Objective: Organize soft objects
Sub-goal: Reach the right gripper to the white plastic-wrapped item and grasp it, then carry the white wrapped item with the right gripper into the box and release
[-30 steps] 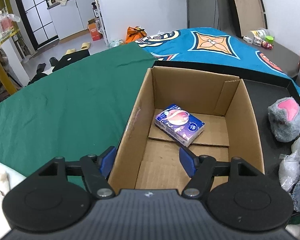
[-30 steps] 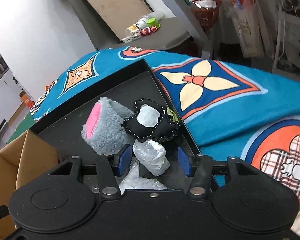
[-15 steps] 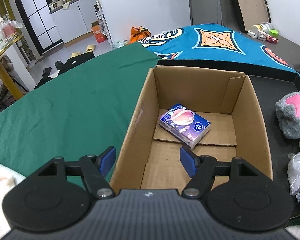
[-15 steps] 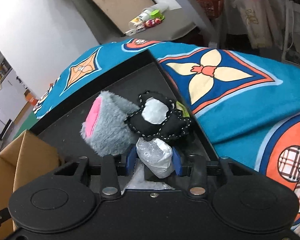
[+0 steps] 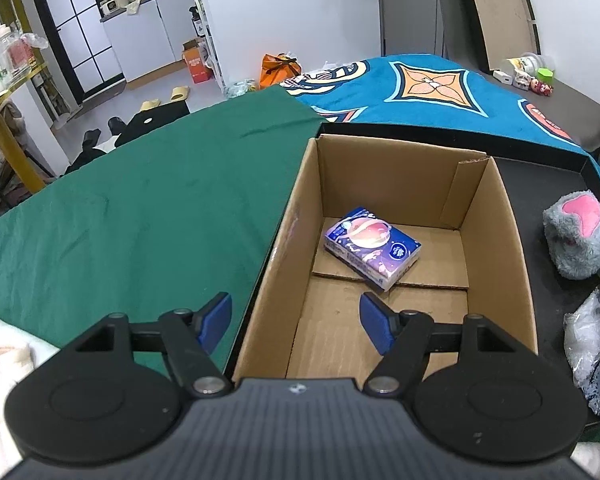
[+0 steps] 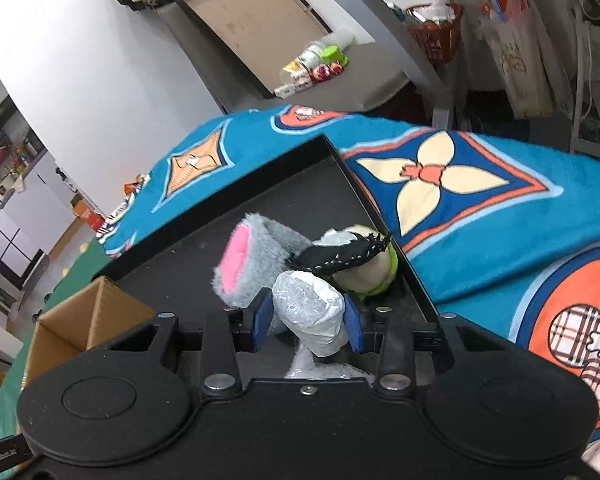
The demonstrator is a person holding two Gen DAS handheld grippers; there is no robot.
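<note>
Since a second ago, the right tool (image 6: 306,322) has brought its blue pads together onto the white plastic-wrapped bundle (image 6: 308,314), which before sat loose between them; the pads now press on both sides of it, and it looks slightly raised off the black tray (image 6: 260,208). Around the bundle, the gray plush toy (image 6: 256,264) with a pink patch sits at 10 o'clock, touching it. At 1 o'clock is the black stitched soft piece (image 6: 346,258), lying over a pale green-edged soft item (image 6: 374,278). Both of these rest near the tray's right wall. A corner of the cardboard box (image 6: 80,320) shows at 9 o'clock of the tool.

In the left wrist view, little has changed. The left tool (image 5: 296,316) hangs with its pads wide apart and nothing between them, straddling the near left wall of the cardboard box (image 5: 496,240). Inside the box, a tissue pack (image 5: 372,248) with a purple and pink print lies flat on the floor flaps at 12 o'clock of the tool's right pad. At 3 o'clock of the box the gray plush toy (image 5: 576,240) stands on the tray, with a crinkled clear plastic bag (image 5: 588,328) at 4 o'clock. A green cloth (image 5: 140,208) covers the surface to the left of the box, and a blue patterned blanket (image 5: 432,92) lies beyond it.
</note>
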